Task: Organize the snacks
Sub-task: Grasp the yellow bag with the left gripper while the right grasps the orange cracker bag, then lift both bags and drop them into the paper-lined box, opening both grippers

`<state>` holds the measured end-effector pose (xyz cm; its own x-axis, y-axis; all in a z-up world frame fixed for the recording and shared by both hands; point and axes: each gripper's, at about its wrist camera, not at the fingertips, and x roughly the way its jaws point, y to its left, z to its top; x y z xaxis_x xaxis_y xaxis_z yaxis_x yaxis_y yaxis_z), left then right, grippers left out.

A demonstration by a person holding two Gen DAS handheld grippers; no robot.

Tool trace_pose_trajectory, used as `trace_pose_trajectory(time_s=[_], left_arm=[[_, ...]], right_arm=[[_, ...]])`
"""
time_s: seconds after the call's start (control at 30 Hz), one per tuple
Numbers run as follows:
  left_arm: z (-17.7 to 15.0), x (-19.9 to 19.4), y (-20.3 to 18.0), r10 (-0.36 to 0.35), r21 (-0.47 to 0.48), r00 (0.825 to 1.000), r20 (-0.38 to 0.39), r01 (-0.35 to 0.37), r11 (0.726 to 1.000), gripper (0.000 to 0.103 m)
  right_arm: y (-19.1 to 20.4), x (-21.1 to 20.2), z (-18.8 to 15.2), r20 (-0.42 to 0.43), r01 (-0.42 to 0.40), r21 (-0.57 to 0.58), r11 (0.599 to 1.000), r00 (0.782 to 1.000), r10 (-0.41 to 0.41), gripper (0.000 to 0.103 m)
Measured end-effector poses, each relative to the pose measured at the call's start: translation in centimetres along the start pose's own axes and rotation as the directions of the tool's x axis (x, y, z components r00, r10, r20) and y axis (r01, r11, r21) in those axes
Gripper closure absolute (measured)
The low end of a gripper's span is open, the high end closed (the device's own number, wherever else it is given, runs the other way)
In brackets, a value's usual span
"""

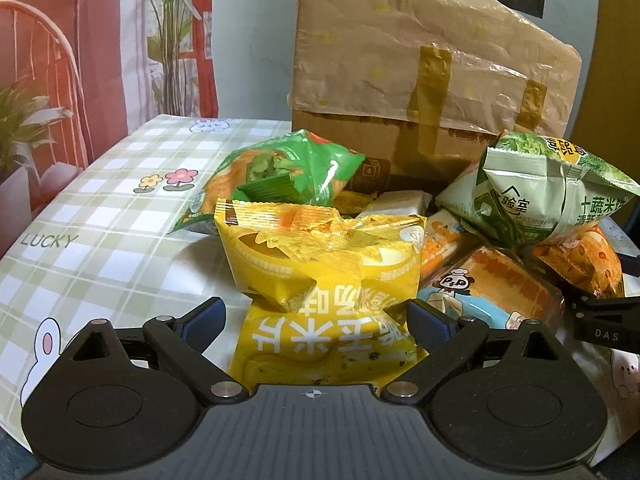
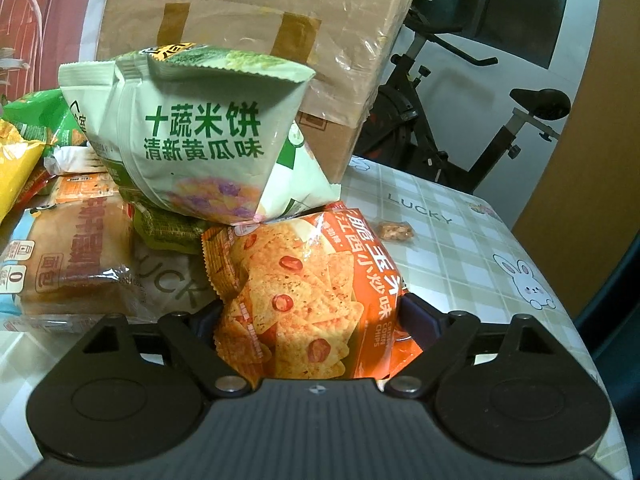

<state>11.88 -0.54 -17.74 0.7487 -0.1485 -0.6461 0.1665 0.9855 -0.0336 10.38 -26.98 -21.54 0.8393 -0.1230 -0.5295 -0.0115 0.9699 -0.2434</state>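
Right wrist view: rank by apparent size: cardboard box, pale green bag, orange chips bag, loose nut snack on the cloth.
1. cardboard box
2. pale green bag and orange chips bag: alike; the chips sit nearer the camera, so unranked
3. nut snack

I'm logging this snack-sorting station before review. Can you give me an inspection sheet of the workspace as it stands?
Surface: green plaid tablecloth with flower, rabbit and LUCKY prints.
Job's things: yellow snack bag between the left gripper's fingers; orange corn chips bag between the right gripper's; pale green rice cracker bag resting on the pile; green snack bag; wrapped bread.
Clutter: taped cardboard box behind the pile; small loose snack piece.
Grippers: left gripper open around the yellow bag; right gripper closed on the chips bag.
Cables: nothing seen.
Surroundings: exercise bike; printed curtain.
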Motion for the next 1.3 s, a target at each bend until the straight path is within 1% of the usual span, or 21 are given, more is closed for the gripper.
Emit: trace_pose_trajectory(time_s=[0.07,0.1,0.2,0.27,0.3,0.33,0.43,0.57,0.77,0.9,1.03,1.17,1.3], left_arm=[[-0.1,-0.1,0.0,-0.014,0.001,1.000,0.007,0.014,1.000,0.012],[-0.1,-0.2,0.0,-0.021,0.007,1.000,0.013,0.021,1.000,0.020],[-0.2,-0.5,-0.4,-0.004,0.042,1.000,0.030,0.003,0.999,0.023],[-0.2,-0.7,-0.4,-0.004,0.048,0.999,0.033,0.003,0.999,0.025],[-0.1,-0.8,-0.4,-0.006,0.047,0.999,0.036,0.004,0.999,0.030],[-0.1,-0.9,-0.3,-0.006,0.046,0.999,0.040,0.004,0.999,0.031],[0.1,-1.2,-0.1,-0.003,0.038,0.999,0.040,0.002,0.999,0.032],[0.2,-1.7,0.2,-0.001,0.028,0.998,0.055,-0.001,1.000,0.033],[0.5,-3.2,0.0,-0.018,0.029,0.993,0.118,0.014,0.999,0.033],[0.8,-4.1,-0.2,-0.016,0.032,0.988,0.156,0.011,0.999,0.033],[1.3,-5.4,0.1,-0.010,0.017,0.978,0.206,0.007,1.000,0.033],[2.3,-6.7,0.4,-0.012,0.000,0.969,0.246,0.012,1.000,0.033],[3.6,-8.4,1.0,-0.023,-0.019,0.953,0.301,0.030,0.999,0.033]], right_arm=[[0.0,0.0,-0.1,0.001,0.001,-0.003,1.000,1.000,-0.001,0.014],[0.0,0.0,0.0,0.001,0.002,-0.003,1.000,1.000,-0.002,0.014],[0.2,0.0,-0.2,0.004,0.001,0.003,1.000,1.000,-0.001,0.014],[0.2,-0.1,-0.2,0.007,0.000,0.008,1.000,1.000,0.000,0.015],[0.1,-0.1,-0.2,0.008,-0.002,0.011,1.000,1.000,0.002,0.015],[0.1,-0.2,-0.2,0.009,-0.004,0.015,1.000,1.000,0.004,0.016],[-0.3,-0.3,-0.2,0.014,-0.009,0.038,0.999,1.000,0.009,0.017],[-1.4,-0.6,-0.3,0.015,0.010,0.104,0.995,1.000,-0.011,0.021],[-3.6,-2.1,-0.4,0.021,0.026,0.243,0.970,0.999,-0.032,0.022],[-4.6,-3.6,-0.2,0.055,0.037,0.283,0.959,0.997,-0.054,0.022],[-5.0,-5.0,0.2,0.093,0.031,0.306,0.952,0.994,-0.063,0.022],[-5.5,-6.1,0.7,0.126,0.044,0.311,0.949,0.988,-0.087,0.022],[-6.5,-7.3,1.5,0.173,0.054,0.327,0.943,0.978,-0.116,0.022]])
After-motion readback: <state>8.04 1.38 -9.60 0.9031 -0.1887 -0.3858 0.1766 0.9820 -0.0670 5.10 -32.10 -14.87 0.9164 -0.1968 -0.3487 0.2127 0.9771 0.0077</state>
